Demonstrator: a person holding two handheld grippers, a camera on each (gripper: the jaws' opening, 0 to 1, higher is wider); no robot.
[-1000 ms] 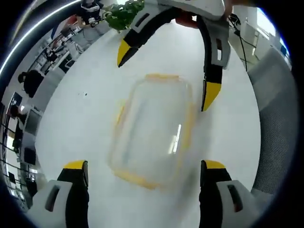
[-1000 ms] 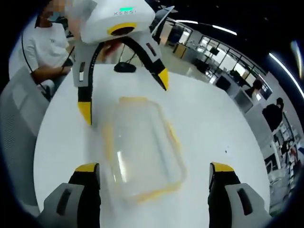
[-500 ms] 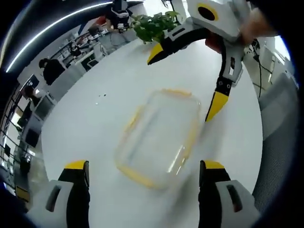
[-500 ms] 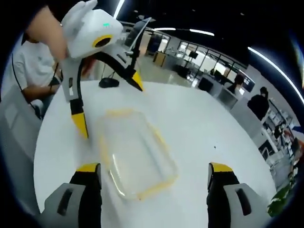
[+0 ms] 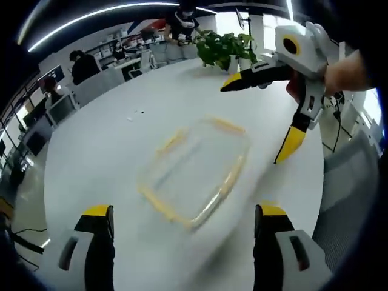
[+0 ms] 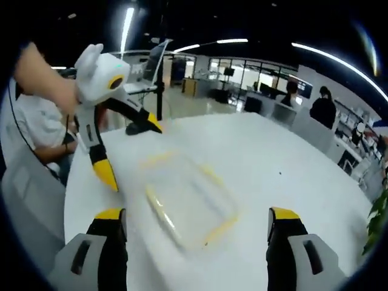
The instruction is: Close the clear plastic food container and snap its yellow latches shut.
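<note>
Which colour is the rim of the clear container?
Yellow rim, clearest in the left gripper view.

Motion blur smears your clear container (image 5: 195,171); you cannot tell whether its yellow latches (image 6: 156,206) are snapped.

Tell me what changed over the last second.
Both tongs backed away from the container: the right tongs no longer straddle its far end, nor the left tongs. Nothing was gripped or released. Both stayed open; the container stayed on the white table.
</note>
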